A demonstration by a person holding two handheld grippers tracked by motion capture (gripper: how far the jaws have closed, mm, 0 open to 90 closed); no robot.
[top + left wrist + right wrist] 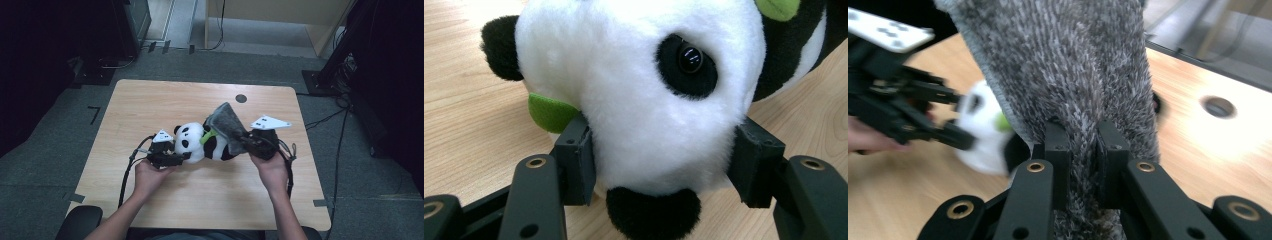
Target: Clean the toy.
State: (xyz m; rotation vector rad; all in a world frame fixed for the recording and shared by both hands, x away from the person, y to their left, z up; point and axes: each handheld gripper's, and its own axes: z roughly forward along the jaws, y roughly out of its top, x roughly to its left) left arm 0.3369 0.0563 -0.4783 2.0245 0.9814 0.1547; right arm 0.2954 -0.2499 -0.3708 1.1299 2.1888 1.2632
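Note:
A black and white panda plush [200, 142] with green trim lies on its side in the middle of the wooden table [150, 105]. My left gripper [181, 157] is shut on its white head [644, 100], one jaw on each side, pressing into the fur. A grey fuzzy cloth [225, 122] stands up over the panda's body. My right gripper [240, 142] is shut on that cloth [1068, 75], which is pinched between the two jaws and lifted off the table. In the right gripper view the panda [983, 130] and the left gripper [913, 110] show blurred at the left.
A round hole [241, 98] sits near the table's far edge, also in the right gripper view [1218, 106]. Cables trail from both grippers across the table. Dark equipment and cables stand on the grey floor around the table.

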